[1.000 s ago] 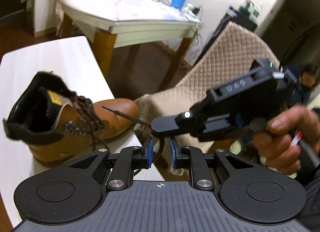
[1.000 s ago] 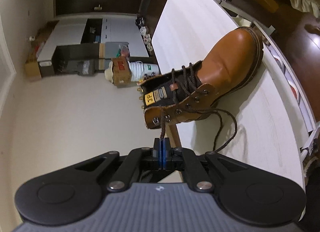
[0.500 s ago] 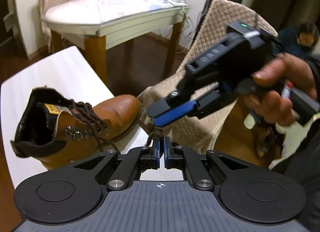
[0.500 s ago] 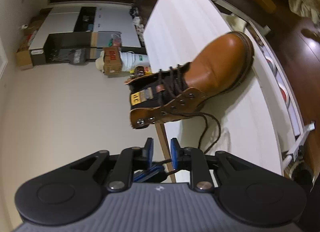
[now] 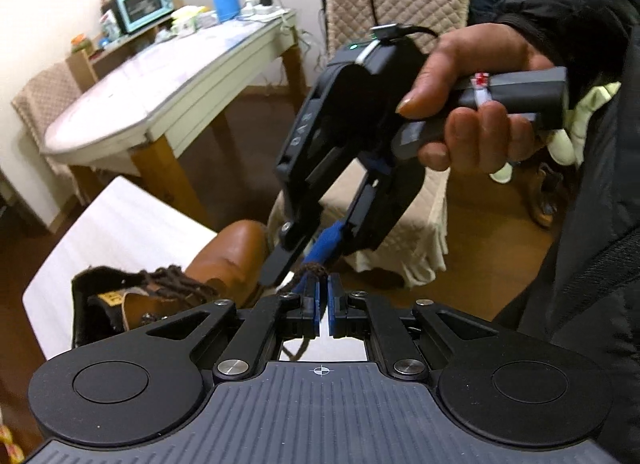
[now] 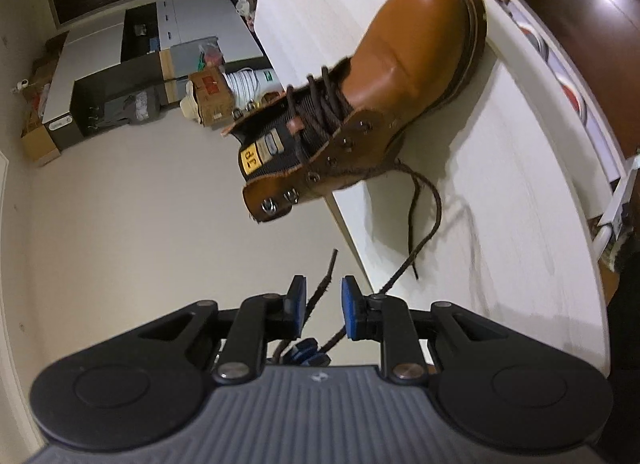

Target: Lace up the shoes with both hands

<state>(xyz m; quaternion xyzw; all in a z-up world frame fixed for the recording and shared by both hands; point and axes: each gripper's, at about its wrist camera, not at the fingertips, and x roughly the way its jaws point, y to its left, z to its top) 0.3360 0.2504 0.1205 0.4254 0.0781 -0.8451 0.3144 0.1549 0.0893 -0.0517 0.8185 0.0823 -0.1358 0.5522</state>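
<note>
Left wrist view: the left gripper (image 5: 323,296) pinches the lace (image 5: 314,269) just beside the spread right gripper (image 6: 322,306), whose pads touch nothing. The boot (image 6: 384,104) lies on the white table (image 6: 500,184). Mid-handover, apparently; next, thread the upper eyelets.

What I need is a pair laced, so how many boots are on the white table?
1: the brown boot lies on the white table, near its edge. Another may sit outside both views.
</note>
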